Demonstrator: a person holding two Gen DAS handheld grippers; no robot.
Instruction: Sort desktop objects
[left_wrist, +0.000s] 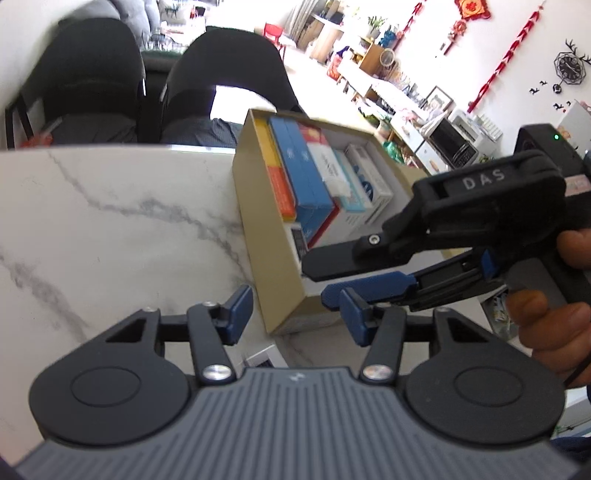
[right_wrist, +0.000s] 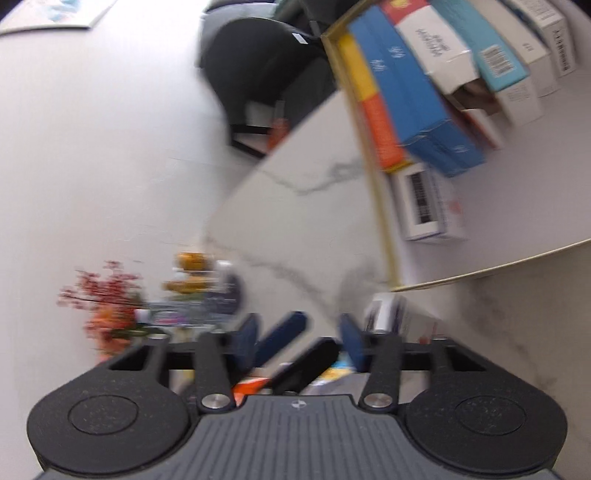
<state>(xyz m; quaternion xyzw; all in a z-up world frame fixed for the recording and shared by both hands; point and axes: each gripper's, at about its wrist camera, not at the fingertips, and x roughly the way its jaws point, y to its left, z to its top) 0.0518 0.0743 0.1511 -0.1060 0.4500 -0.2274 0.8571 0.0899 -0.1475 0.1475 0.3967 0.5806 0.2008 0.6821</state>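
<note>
A tan cardboard box (left_wrist: 255, 236) stands on the white marble table (left_wrist: 110, 221). Small packages stand in a row inside it: a yellow-orange one (left_wrist: 275, 177), a blue one (left_wrist: 304, 173), and white and light-blue ones. My left gripper (left_wrist: 295, 314) is open and empty, just in front of the box's near corner. My right gripper (left_wrist: 325, 284) reaches in from the right over the box's near end, jaws apart and empty. In the right wrist view the right gripper (right_wrist: 299, 339) is open, the box rim (right_wrist: 380, 206) and the blue package (right_wrist: 410, 96) lie ahead, and the left gripper's fingers (right_wrist: 284, 336) cross below.
Two black chairs (left_wrist: 207, 85) stand behind the table's far edge. A small white package (right_wrist: 424, 203) lies flat in the box. Another white package (right_wrist: 388, 314) lies on the table by the box corner. Red flowers (right_wrist: 107, 299) and bottles stand at the left.
</note>
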